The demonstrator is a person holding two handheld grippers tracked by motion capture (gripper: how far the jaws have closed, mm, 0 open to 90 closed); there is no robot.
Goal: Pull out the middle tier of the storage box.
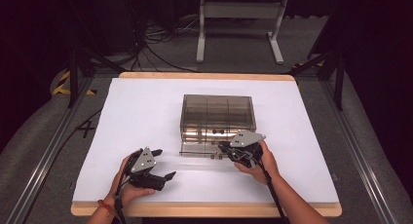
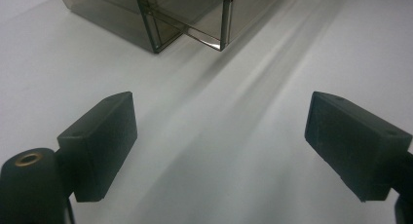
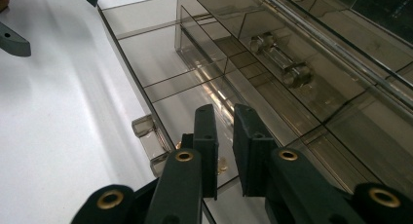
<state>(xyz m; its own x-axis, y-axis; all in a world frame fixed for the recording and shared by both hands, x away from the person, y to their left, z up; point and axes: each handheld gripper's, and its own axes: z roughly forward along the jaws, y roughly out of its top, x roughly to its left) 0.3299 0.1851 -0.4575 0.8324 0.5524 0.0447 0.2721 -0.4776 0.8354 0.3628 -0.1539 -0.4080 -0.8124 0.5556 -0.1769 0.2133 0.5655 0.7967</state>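
Observation:
A smoky clear drawer box [image 1: 217, 109] stands in the middle of the white table [image 1: 146, 107]. Its bottom drawer [image 1: 197, 149] is pulled out toward me; in the right gripper view the drawer [image 3: 146, 44] is empty, with thin dividers. My right gripper [image 1: 220, 150] is at that drawer's front right. There my right gripper [image 3: 224, 112] hovers just inside the front wall, jaws a narrow gap apart with nothing between them, and the drawer's clear handle [image 3: 146, 129] lies just to their left. My left gripper [image 1: 164, 163] rests near the table's front left, and in its own view my left gripper [image 2: 219, 121] is wide open and empty.
The drawer above has a clear bar handle [image 3: 277, 58] and is pushed in. A corner of the box [image 2: 122, 19] and the open drawer [image 2: 209, 24] lie ahead of the left jaws. White table surface spreads to the left and right of the box.

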